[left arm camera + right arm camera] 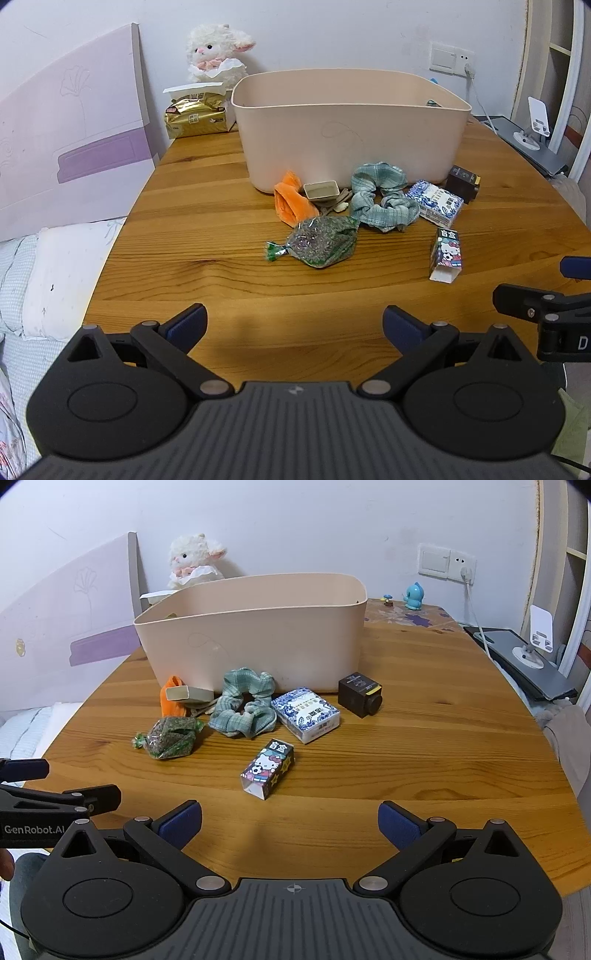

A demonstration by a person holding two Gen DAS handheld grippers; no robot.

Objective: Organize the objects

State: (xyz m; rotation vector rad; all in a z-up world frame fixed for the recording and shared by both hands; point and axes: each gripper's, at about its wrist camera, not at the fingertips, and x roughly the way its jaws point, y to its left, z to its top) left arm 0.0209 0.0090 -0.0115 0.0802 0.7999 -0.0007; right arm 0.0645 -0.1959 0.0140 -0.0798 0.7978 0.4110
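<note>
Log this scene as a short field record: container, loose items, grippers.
container: beige bin on wooden table, upright
loose items in front: orange cloth, green scrunchie, blue-white packet, black box, Hello Kitty box, green-tied bag
left gripper: open, empty
right gripper: open, empty

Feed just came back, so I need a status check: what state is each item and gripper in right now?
left gripper: open, empty
right gripper: open, empty
bin: upright, open-topped
Hello Kitty box: lying flat, near flap open
green scrunchie: on the table, against the bin
herb bag: tied shut
black box: closed
</note>
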